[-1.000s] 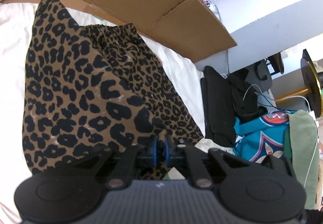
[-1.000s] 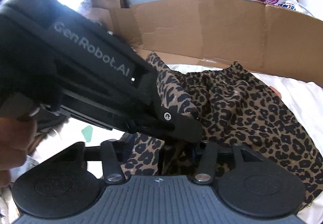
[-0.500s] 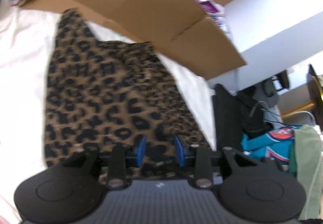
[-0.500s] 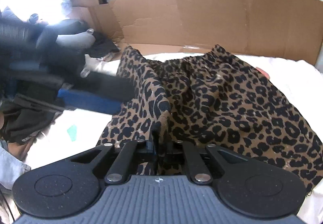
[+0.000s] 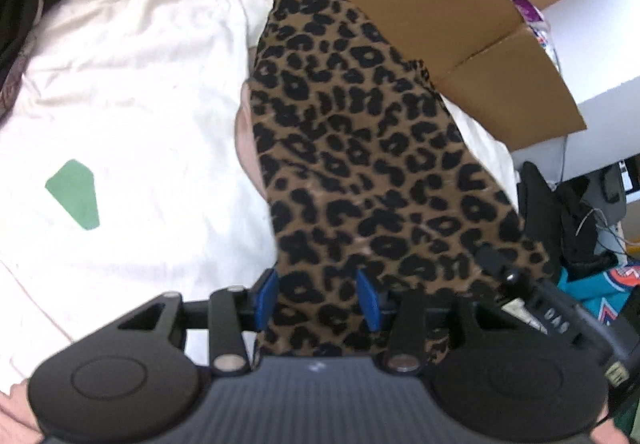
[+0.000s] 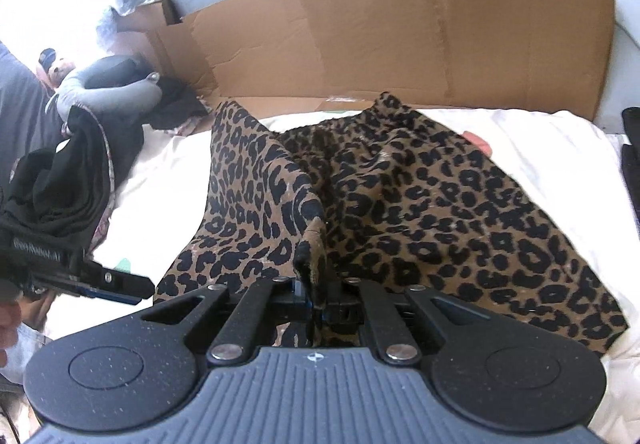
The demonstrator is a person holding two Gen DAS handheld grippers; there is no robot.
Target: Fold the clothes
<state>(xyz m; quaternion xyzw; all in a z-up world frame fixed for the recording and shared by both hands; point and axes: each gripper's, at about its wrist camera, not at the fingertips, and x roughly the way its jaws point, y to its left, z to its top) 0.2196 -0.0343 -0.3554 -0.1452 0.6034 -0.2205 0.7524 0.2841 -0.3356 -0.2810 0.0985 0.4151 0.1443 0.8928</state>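
Observation:
A leopard-print garment (image 5: 360, 163) lies on a white sheet (image 5: 140, 83), with one half turned over the other. My left gripper (image 5: 317, 300) is open; its blue pads (image 5: 266, 298) stand wide apart, and the garment's near edge lies loose between them. My right gripper (image 6: 318, 304) is shut on a raised fold at the near edge of the leopard-print garment (image 6: 460, 211). In the right wrist view the left gripper (image 6: 120, 290) shows low at the left, clear of the cloth. The right gripper's body (image 5: 540, 296) shows at the garment's right corner in the left wrist view.
A flattened cardboard box (image 6: 400, 43) stands along the far side of the sheet. Dark clothes (image 6: 68, 183) are heaped at the left. A small green patch (image 5: 74, 193) marks the sheet. A teal garment (image 5: 600, 288) and black gear (image 5: 536, 199) sit off the right edge.
My left gripper opened, let go of the garment's edge and drew away to the left. The right gripper stays shut on its fold, and the garment's left half now lies folded over.

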